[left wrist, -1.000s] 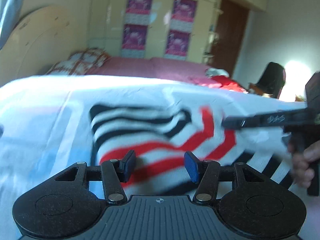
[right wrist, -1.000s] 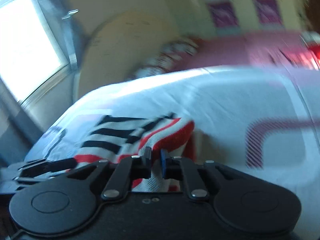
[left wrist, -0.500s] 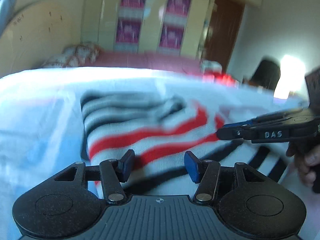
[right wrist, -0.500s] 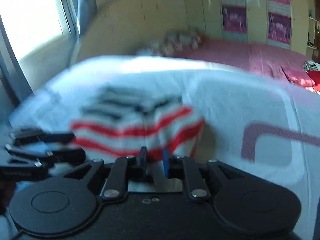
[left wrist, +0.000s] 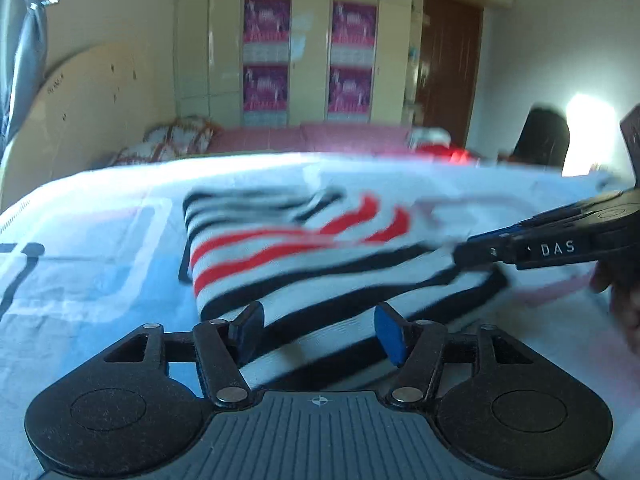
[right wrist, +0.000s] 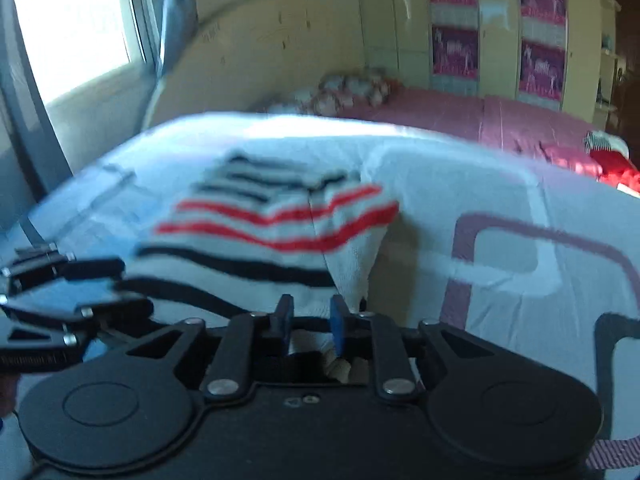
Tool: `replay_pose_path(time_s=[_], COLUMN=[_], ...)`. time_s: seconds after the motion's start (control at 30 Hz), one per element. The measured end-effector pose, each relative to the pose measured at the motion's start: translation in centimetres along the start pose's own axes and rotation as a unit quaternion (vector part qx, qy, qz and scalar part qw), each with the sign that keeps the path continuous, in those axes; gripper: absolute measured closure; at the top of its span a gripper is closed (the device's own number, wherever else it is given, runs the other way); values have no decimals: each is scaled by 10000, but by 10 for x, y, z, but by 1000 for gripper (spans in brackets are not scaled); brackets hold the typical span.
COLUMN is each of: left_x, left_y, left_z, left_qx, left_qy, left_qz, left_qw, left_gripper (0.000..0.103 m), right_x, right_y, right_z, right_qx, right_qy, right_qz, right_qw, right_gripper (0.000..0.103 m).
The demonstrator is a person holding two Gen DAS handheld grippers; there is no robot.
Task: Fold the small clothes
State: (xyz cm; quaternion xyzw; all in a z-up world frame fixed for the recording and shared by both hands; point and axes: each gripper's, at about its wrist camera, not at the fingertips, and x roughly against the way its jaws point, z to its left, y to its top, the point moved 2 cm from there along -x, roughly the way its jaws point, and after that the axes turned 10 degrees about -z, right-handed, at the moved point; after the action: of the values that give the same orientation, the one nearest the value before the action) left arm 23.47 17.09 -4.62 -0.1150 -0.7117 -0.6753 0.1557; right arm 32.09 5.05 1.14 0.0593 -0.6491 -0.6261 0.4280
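Observation:
A small white knit garment point(left wrist: 320, 264) with black and red stripes lies partly folded on the white bed sheet point(left wrist: 100, 248). My left gripper point(left wrist: 318, 334) is open, its blue pads just above the garment's near edge. My right gripper point(right wrist: 308, 326) has its jaws a little apart with the garment's near corner between the pads; it also shows from the side in the left wrist view point(left wrist: 472, 252) at the garment's right edge. The garment fills the middle of the right wrist view point(right wrist: 264, 236). The left gripper shows at the left of the right wrist view point(right wrist: 120, 284).
A second bed with a pink cover point(left wrist: 320, 140) and a patterned pillow point(left wrist: 176, 140) stands behind. A cream wardrobe with pink posters point(left wrist: 308, 52) lines the far wall. A window point(right wrist: 72, 24) is at the left, a dark chair point(left wrist: 540, 136) at the right.
My right gripper has carried the garment's corner down and towards me, laying the fold flatter, and its jaws have parted a little. My left gripper stays open, now closer over the near edge.

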Motion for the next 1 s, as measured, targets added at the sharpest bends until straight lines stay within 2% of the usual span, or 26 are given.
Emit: replay_pose_path(time_s=[0.03, 0.07, 0.1, 0.23, 0.3, 0.37, 0.5, 0.6, 0.77, 1.0], left_x=[15, 31, 49, 117, 151, 183, 232, 257, 278, 297], left_y=[4, 8, 12, 24, 25, 22, 15, 10, 8, 14], left_z=[-3, -8, -13, -33, -42, -54, -86, -107, -122, -133], left_qx=[16, -1, -18, 236, 402, 489, 444, 341, 398, 419], left_qy=[92, 226, 368, 807, 904, 935, 837, 767, 748, 773], left_qz=[-122, -271, -413, -655, -704, -774, -780, -843, -849, -1083], left_qw=[9999, 9994, 9985, 9943, 9926, 9914, 9924, 9929, 9928, 9902], left_gripper=[22, 6, 0, 0, 0, 0, 0, 0, 0, 0], right_x=[18, 38, 60, 140, 180, 216, 267, 291, 306, 321], right_y=[4, 7, 7, 0, -8, -17, -39, -49, -54, -52], right_z=[1, 3, 3, 7, 11, 11, 19, 28, 40, 48], right_qx=[-59, -113, -171, -303, -356, -503, -624, -564, -237, -116], right_qy=[35, 8, -16, -183, -283, -425, -726, -649, -992, -978], right_qz=[-182, -331, -503, -790, -906, -993, -888, -1014, -1070, -1229], right_qw=[9998, 9994, 9986, 9962, 9948, 9929, 9914, 9911, 9890, 9875], right_gripper=[52, 45, 34, 7, 1, 1, 1, 1, 1, 1])
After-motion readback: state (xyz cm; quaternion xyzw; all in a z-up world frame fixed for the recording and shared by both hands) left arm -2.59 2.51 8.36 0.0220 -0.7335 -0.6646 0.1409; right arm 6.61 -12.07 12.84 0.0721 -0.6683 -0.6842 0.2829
